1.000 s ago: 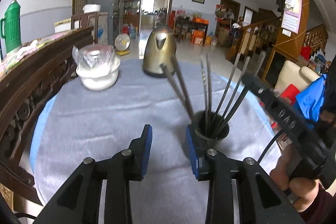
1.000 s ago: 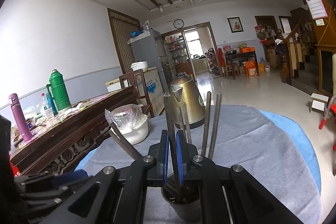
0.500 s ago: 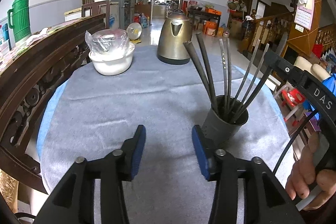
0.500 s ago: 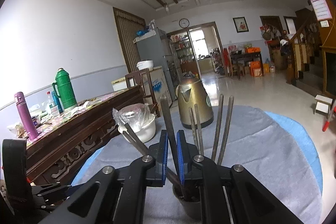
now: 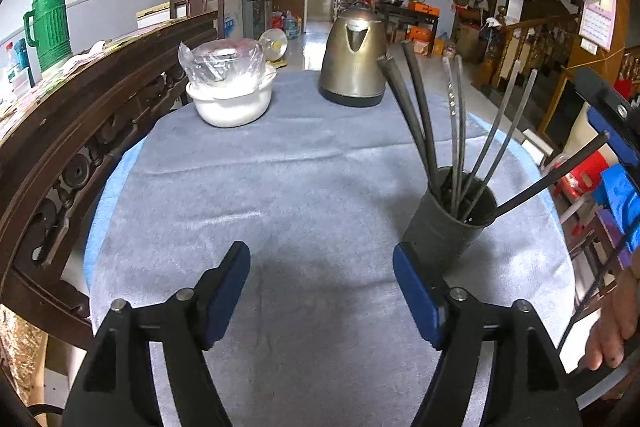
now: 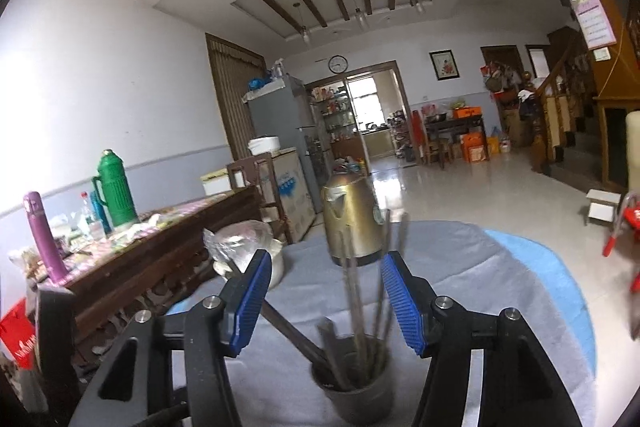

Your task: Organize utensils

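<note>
Both tools gape wide, gripping nothing: left tool (image 5: 321, 287) low over the grey-clothed surface (image 5: 280, 187), right tool (image 6: 322, 301) above the utensil cup (image 6: 354, 393).

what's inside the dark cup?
The dark cup holds several long dark utensil handles that stand up and fan out; one leans far right. Their working ends are hidden below the rim, so types are unclear.

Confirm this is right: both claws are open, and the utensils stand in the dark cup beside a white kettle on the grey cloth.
Not quite: the kettle is brass-coloured metal, not white, as the left wrist view shows. Both the left claw and right claw are open, and the utensils stand in the dark cup.
</note>
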The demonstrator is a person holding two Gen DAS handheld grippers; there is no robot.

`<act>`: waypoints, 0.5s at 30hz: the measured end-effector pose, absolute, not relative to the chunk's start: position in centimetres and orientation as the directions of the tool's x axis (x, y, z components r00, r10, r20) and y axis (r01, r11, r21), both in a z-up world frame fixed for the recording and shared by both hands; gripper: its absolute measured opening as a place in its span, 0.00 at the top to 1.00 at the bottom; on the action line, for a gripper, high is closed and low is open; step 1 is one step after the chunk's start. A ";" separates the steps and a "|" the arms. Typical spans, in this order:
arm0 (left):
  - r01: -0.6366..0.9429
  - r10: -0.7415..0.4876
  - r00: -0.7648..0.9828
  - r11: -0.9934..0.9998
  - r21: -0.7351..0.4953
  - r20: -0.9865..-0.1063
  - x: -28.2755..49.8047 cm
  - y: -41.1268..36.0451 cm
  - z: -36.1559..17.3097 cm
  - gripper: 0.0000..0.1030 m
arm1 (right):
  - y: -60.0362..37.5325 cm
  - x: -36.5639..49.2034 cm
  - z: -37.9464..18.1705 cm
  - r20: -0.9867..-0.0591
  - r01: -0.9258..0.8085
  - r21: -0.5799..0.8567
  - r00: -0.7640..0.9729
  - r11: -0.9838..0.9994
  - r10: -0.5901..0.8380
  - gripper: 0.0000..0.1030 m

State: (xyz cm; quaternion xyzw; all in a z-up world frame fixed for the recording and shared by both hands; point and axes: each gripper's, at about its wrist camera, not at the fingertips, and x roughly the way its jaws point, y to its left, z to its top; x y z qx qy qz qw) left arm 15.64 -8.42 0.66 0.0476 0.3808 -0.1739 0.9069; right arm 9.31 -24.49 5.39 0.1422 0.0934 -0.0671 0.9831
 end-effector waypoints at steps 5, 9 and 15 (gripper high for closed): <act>0.320 -0.230 0.654 0.947 -0.012 -0.721 15.8 -8.4 0.5 0.23 | -25.6 8.1 4.6 -0.246 0.191 0.265 0.961 0.945 -0.125 0.39; 0.295 -0.184 0.663 0.955 0.028 -0.726 15.7 -8.4 0.4 0.22 | -25.8 7.0 3.7 -0.285 0.204 0.260 0.950 0.944 -0.127 0.39; 0.261 -0.109 0.672 0.961 0.096 -0.732 14.9 -8.5 0.2 0.22 | -25.5 5.7 2.1 -0.365 0.201 0.257 0.926 0.945 -0.098 0.39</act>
